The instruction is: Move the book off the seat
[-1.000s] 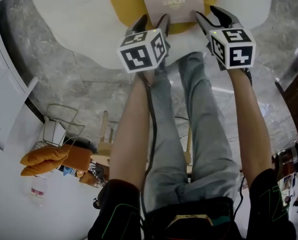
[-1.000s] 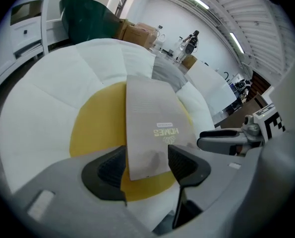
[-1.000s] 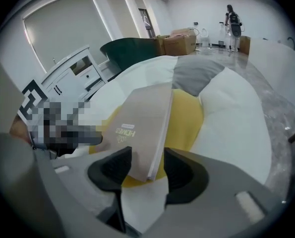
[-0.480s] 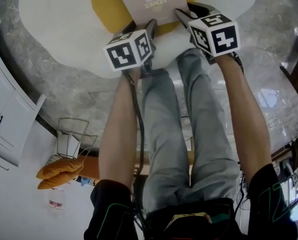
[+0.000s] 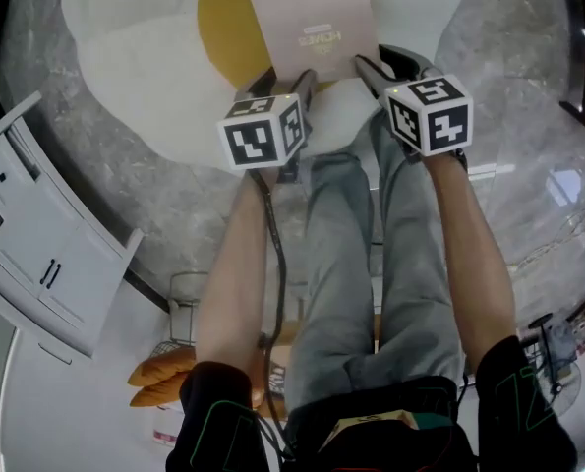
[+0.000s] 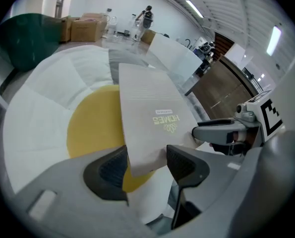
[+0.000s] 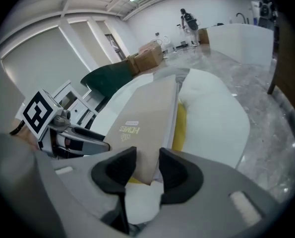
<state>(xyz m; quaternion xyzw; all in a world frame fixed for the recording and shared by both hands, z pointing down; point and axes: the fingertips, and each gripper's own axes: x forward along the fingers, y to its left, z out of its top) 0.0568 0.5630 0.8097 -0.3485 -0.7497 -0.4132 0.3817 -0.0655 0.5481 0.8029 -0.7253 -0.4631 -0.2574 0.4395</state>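
Head view: the book [image 5: 307, 13] has a plain pale-beige cover with small "HOMES" print toward its near edge. It lies over a yellow cushion [image 5: 223, 28] on the white seat [image 5: 135, 57]. My left gripper [image 5: 290, 75] is at its near left corner, my right gripper [image 5: 385, 64] at its near right. Left gripper view: the cover looks flat and unmarked. The near corner sits between my pads, which stand well apart; whether they press on it I cannot tell. Right gripper view: the book shows almost edge-on, a pale page block beside the cover. My jaws are partly closed, one pad on each face, clamping it. Cardboard boxes [image 7: 148, 55] stand beyond the seat; their contents are hidden.
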